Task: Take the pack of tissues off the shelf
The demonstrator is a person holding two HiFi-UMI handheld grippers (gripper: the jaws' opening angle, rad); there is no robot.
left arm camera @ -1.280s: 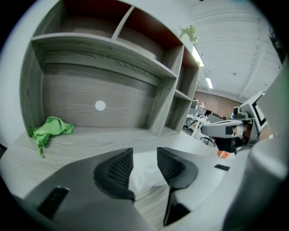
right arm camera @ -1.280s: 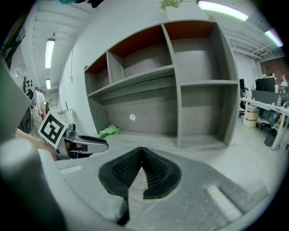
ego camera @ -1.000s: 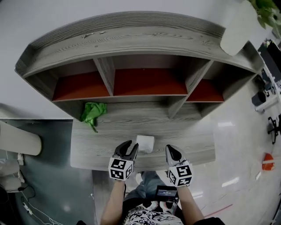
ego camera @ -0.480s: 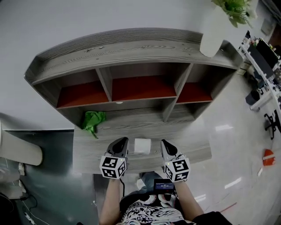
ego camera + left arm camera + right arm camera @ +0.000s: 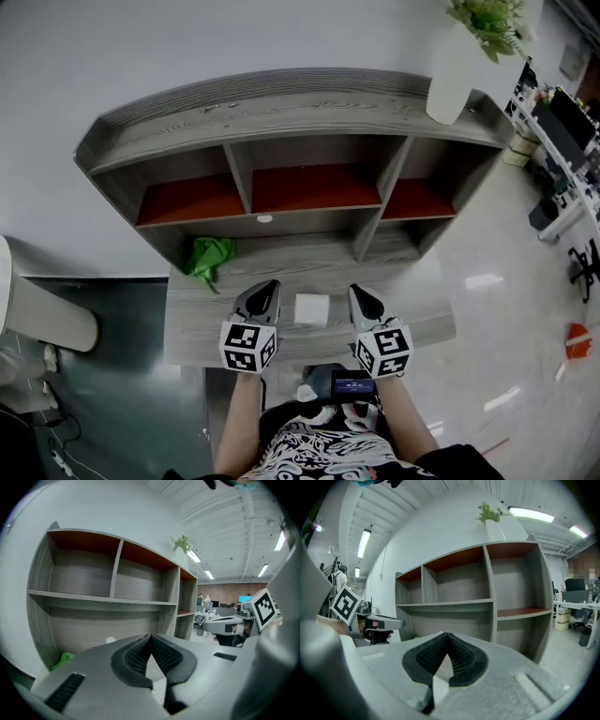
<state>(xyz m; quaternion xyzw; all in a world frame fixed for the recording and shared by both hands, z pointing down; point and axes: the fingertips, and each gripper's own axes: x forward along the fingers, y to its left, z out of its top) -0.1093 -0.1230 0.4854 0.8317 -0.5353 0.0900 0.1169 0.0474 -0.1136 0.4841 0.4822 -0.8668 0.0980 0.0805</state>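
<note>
Head view looks steeply down on a grey wooden shelf [image 5: 281, 112] with three open compartments, red on some inner faces, above a wider tabletop [image 5: 192, 323]. At the left, a crumpled green cloth [image 5: 210, 255] lies where the tabletop meets the shelf's lower bay. A small white dot [image 5: 264, 218] shows just above and to the right of it, on the board under the middle compartment.

Nearer the person, the left tool [image 5: 265, 287] hovers over the tabletop with its marker cube facing the camera. Left gripper view shows its jaws together, the dark ribbed pads meeting at the tip with nothing between them; they have just closed. That view looks almost level into the compartments, with the cloth low at its left edge.

Between the two tools in the head view lies the pack [image 5: 311, 308] of tissues. It is a small white square lying flat on the tabletop near the front edge, in none of the compartments, and neither tool grips it.

Right of the pack, the right tool [image 5: 362, 292] is held about level with the left one. Right gripper view shows its jaws likewise pressed together and empty.

Farther right, a plant [image 5: 483, 19] in a white vase [image 5: 455, 75] stands on the shelf's top right corner. Office desks [image 5: 562, 122] line the floor beyond.
</note>
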